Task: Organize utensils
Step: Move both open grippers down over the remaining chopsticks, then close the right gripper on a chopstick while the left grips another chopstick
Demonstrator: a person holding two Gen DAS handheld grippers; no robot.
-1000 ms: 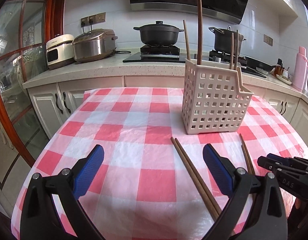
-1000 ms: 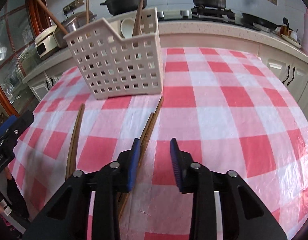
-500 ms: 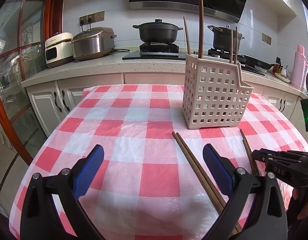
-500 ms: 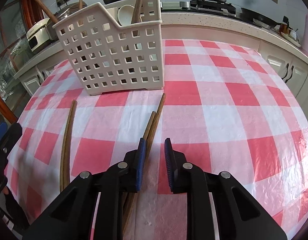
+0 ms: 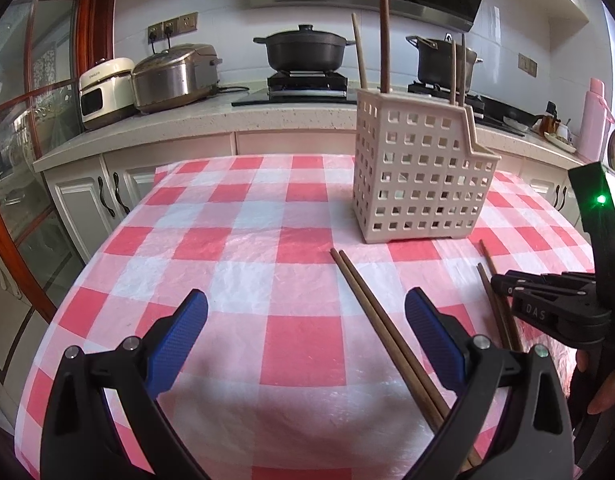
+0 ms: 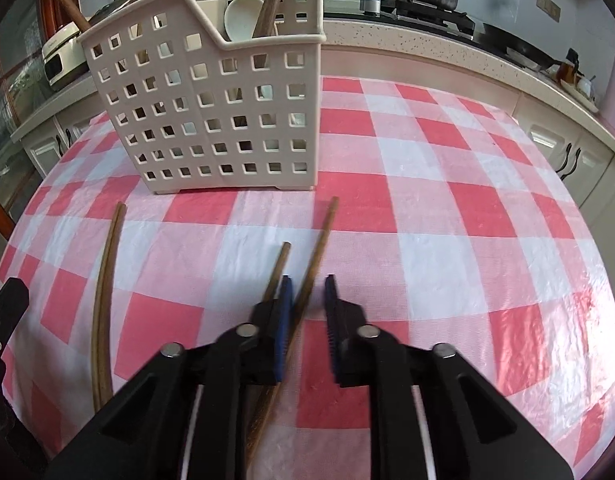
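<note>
Now the right tool (image 6: pixel 307 300), jaws just closing around one long brown wooden chopstick (image 6: pixel 321 232) lying on the checked bench (image 6: pixel 447 240), must pinch, lift, then drop it into the perforated cream basket (image 6: pixel 211 108); left tool (image 5: pixel 305 328) spread, idle.

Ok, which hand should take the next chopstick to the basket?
Right: the right gripper has just been closing its fingers around a chopstick near the basket. The left gripper hangs open, empty.

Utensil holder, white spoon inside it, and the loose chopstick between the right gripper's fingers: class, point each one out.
Utensil holder (image 6: pixel 211 120), right wrist view: perforated front wall.
White spoon (image 6: pixel 243 16), right wrist view: its bowl, above the rim.
Chopstick (image 6: pixel 321 236), right wrist view: mid-shaft, ahead of the fingers.
</note>
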